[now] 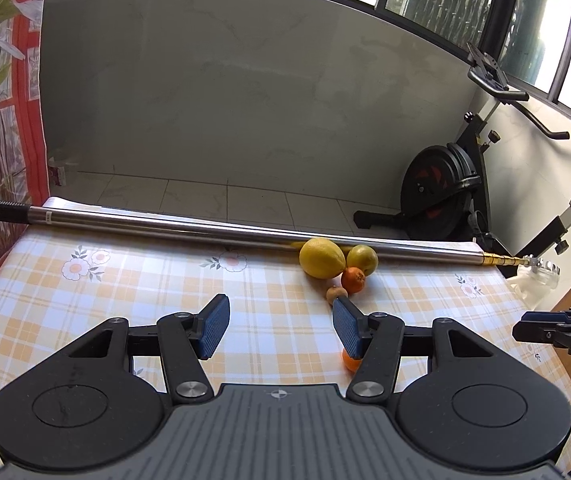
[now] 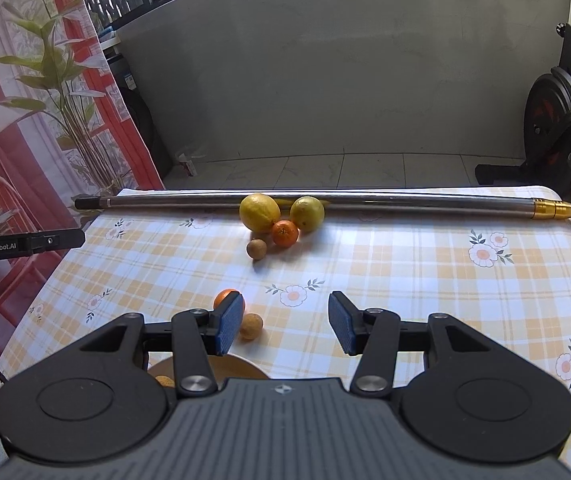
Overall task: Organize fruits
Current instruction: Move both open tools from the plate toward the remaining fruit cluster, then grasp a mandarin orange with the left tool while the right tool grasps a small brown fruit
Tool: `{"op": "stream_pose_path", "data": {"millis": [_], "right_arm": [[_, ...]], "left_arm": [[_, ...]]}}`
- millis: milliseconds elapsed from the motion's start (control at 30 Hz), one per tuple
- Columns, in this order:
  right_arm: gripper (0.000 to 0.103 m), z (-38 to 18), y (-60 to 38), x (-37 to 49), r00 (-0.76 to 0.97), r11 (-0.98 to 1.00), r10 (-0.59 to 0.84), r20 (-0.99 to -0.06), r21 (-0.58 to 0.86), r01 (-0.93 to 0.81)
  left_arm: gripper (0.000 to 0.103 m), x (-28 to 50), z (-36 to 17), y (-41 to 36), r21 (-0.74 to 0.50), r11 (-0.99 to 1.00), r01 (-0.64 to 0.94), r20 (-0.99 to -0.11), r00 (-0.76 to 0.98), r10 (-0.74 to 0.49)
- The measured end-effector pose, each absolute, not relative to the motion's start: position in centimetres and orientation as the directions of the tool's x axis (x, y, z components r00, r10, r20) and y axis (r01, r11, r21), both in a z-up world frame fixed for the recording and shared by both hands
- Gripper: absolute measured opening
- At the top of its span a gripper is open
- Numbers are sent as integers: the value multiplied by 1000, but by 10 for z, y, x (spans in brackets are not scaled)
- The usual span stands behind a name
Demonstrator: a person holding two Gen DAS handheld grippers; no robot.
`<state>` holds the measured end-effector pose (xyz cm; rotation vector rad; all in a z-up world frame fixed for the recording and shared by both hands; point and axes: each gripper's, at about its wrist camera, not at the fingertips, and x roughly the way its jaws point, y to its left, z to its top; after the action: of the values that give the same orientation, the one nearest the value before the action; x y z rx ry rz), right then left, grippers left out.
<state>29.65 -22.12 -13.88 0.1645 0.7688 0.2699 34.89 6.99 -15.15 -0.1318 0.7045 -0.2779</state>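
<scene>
Fruits (image 2: 269, 220) clustered ahead of both grippers, fingers (image 2: 229, 322) parted, holding nothing

Bare tablecloth (image 2: 425, 280) right of the fruit cluster (image 2: 275, 220); metal pole (image 2: 365, 200) bars the far edge.

Checked tablecloth (image 2: 405, 264): fruits (image 2: 259, 213), metal pole (image 2: 405, 199)

Each handheld gripper has a black body with two round side discs, a ribbed grey centre plate bearing a small cross mark, and silver pivot screws. The left gripper (image 1: 281, 328) and right gripper (image 2: 285, 322) carry blue textured pads (image 2: 230, 323) (finely dimpled). White "GenRobot.AI" lettering marks the left unit's side.
</scene>
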Motion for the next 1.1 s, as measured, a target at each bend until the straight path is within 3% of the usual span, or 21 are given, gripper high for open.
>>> {"op": "stream_pose_path", "data": {"millis": [1100], "right_arm": [[51,-173,-210,378,635,949,314,-706,249,-192]], "left_arm": [[60,421,-171,29,-211,948,239,-642,697,-319]]}}
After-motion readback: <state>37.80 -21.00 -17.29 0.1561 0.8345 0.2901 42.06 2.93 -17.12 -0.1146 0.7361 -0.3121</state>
